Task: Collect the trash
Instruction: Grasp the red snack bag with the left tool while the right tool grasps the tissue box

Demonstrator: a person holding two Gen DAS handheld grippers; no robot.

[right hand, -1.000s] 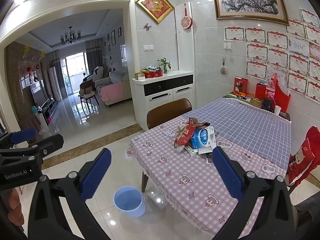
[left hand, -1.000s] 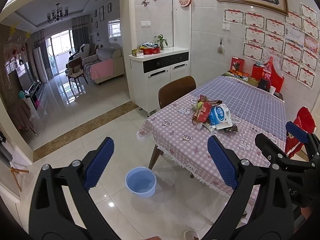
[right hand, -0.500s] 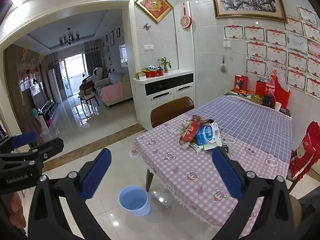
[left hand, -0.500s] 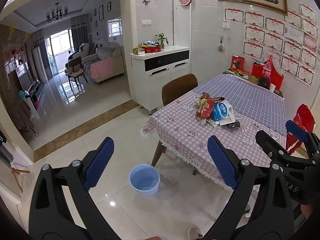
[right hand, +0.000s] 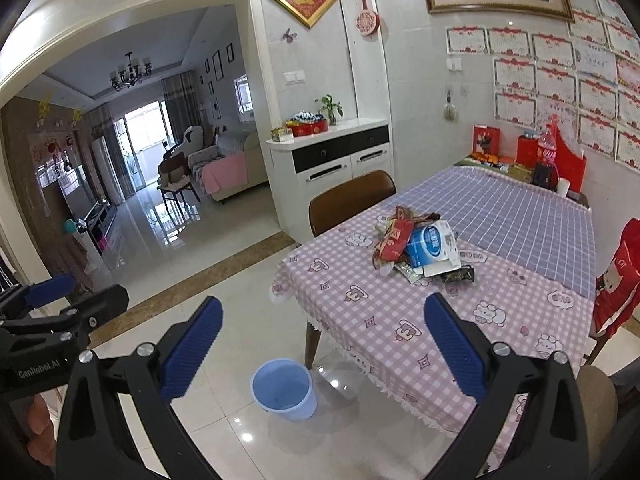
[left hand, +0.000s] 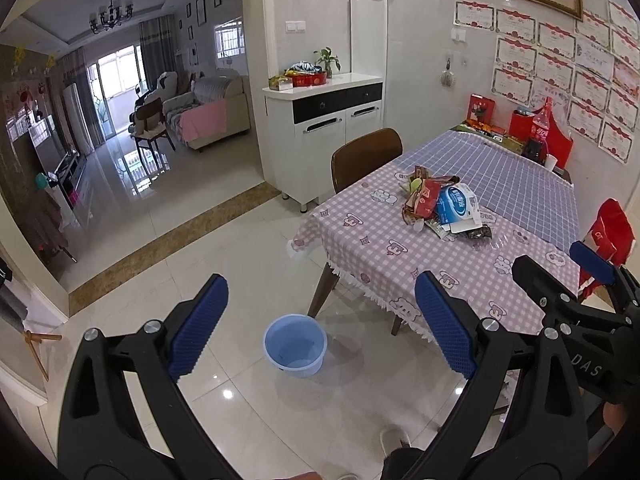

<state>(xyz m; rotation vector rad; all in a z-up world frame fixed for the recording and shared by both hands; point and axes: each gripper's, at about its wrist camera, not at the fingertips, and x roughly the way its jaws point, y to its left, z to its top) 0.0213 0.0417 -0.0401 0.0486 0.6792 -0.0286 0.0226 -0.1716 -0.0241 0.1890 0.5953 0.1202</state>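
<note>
A pile of trash (left hand: 440, 208), red wrappers, a blue-and-white packet and dark scraps, lies mid-table on the pink checked cloth (left hand: 360, 248); it also shows in the right wrist view (right hand: 420, 246). A light blue bucket (left hand: 295, 345) stands on the tiled floor by the table corner, also in the right wrist view (right hand: 283, 388). My left gripper (left hand: 320, 320) is open and empty, well short of the table. My right gripper (right hand: 322, 344) is open and empty, also away from the table.
A brown chair (left hand: 366, 162) is tucked at the table's far left side. A red-covered chair (left hand: 610, 236) stands at the right. A white cabinet (left hand: 324, 124) stands against the wall. Bottles and red boxes (left hand: 536, 132) crowd the table's far end. Glossy floor (left hand: 180, 240) opens leftward.
Both grippers have drawn back and leftward from the table; the table and trash pile look smaller and farther right. The jaws stay open.
</note>
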